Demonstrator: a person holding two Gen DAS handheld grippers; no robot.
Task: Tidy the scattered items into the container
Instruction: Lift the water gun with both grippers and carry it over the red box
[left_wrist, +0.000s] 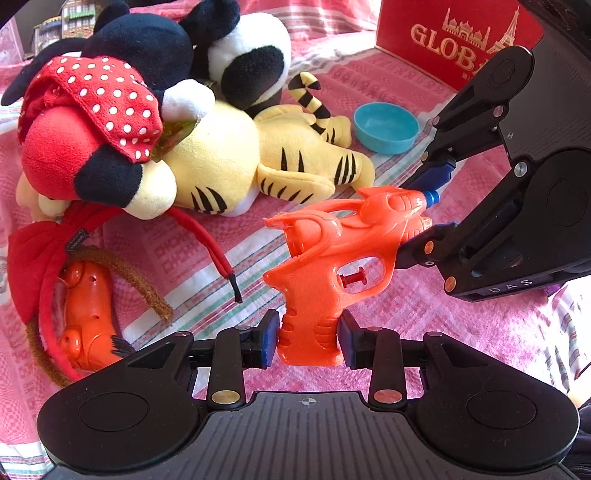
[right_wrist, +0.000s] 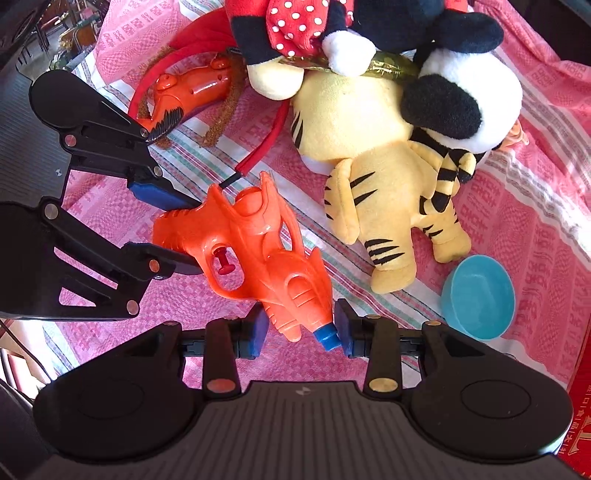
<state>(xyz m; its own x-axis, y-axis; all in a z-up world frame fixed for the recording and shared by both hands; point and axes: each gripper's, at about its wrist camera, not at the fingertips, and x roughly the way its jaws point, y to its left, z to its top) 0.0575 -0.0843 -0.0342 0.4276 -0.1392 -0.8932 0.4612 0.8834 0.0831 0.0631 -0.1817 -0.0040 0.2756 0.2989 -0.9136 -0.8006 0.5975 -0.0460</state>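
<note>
An orange toy water pistol (left_wrist: 332, 254) with a blue nozzle is held between both grippers above the pink cloth. My left gripper (left_wrist: 308, 334) is shut on its handle. My right gripper (right_wrist: 301, 330) sits around the barrel and nozzle end (right_wrist: 327, 336), pads close to it; whether they press it is unclear. Each gripper shows in the other's view: the right one (left_wrist: 432, 206), the left one (right_wrist: 177, 229). The red box (left_wrist: 443, 37) stands at the back right.
A pile of plush toys lies behind: a polka-dot mouse (left_wrist: 92, 110), a panda (left_wrist: 243, 55), a yellow tiger (left_wrist: 295, 166). A blue bowl (left_wrist: 386, 127) sits near the box. Another orange plastic toy (left_wrist: 85, 317) and a red headband (left_wrist: 207, 236) lie left.
</note>
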